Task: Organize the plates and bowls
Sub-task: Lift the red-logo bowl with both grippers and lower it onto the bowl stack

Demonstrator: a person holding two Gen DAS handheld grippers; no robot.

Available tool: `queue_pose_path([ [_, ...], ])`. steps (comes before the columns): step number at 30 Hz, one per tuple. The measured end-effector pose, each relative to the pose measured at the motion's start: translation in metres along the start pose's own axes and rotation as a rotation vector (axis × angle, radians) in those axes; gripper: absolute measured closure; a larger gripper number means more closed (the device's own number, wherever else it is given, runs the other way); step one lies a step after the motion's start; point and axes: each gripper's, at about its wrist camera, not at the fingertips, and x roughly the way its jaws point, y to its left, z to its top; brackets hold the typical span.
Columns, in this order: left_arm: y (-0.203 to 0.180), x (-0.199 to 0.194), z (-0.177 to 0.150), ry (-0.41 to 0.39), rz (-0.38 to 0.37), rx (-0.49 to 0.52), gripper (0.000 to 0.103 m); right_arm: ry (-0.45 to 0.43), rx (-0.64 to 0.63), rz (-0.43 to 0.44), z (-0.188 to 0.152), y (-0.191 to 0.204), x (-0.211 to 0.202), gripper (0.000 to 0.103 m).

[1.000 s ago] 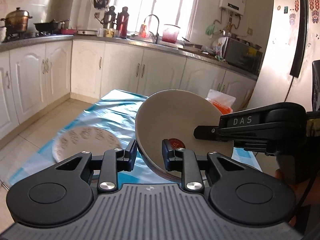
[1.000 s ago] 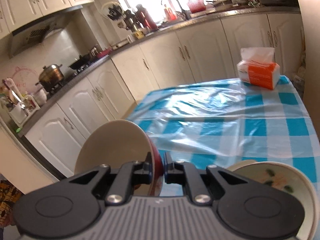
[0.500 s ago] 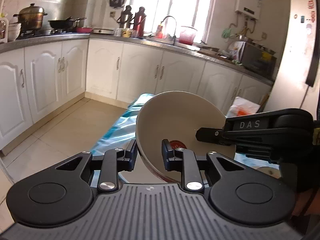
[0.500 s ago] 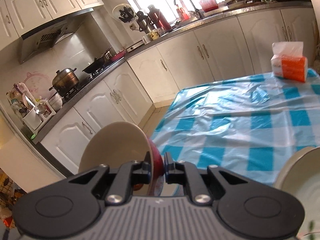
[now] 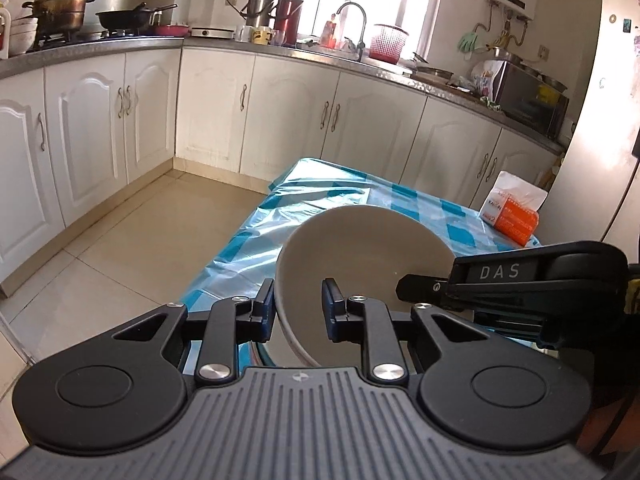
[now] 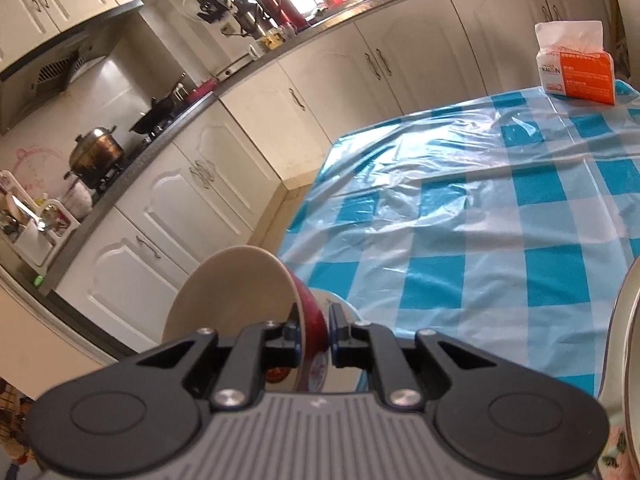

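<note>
The right claw [image 6: 313, 332] pinches the rim of a bowl [image 6: 236, 292], one finger on the beige inside and the other on the red outside, and holds it tilted on edge in the lower centre of the right wrist view. In the left wrist view the same bowl [image 5: 360, 256] shows its beige inside, lower centre of the frame, with the right claw [image 5: 404, 282] reaching in from the right edge and gripping its rim. The left claw [image 5: 298, 312] straddles the bowl's near rim: its left finger is close against the outer wall, while the right finger stands apart from the inner wall, so it is not clamped. The bowl is held above the near edge of the surface [image 6: 500, 216], which has a blue-checked cover. At the right edge of the right wrist view is part of a floral dish [image 6: 624, 340]. An orange tissue pack [image 6: 576, 68] sits at the surface's far corner, upper right.
</note>
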Motion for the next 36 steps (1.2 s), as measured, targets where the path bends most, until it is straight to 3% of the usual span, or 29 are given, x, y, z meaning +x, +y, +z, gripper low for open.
queue_pose_path([
  [18, 0.006, 0.002, -0.004, 0.008, 0.011, -0.031, 0.079, 0.004, -0.129, -0.054, -0.009, 0.012, 0.013, 0.089],
  [24, 0.018, 0.002, -0.002, 0.004, 0.038, -0.077, 0.075, -0.054, -0.181, -0.046, -0.012, 0.021, 0.002, 0.065],
  [26, 0.021, 0.001, 0.0, 0.001, 0.043, -0.084, 0.074, -0.115, -0.232, -0.102, -0.013, 0.026, -0.004, 0.044],
  [30, 0.022, -0.002, -0.001, -0.003, 0.047, -0.087, 0.07, -0.174, -0.279, -0.142, -0.011, 0.025, -0.008, 0.04],
  [36, 0.022, -0.008, -0.008, -0.002, 0.036, -0.092, 0.061, -0.138, -0.247, -0.19, -0.016, 0.004, 0.012, 0.04],
])
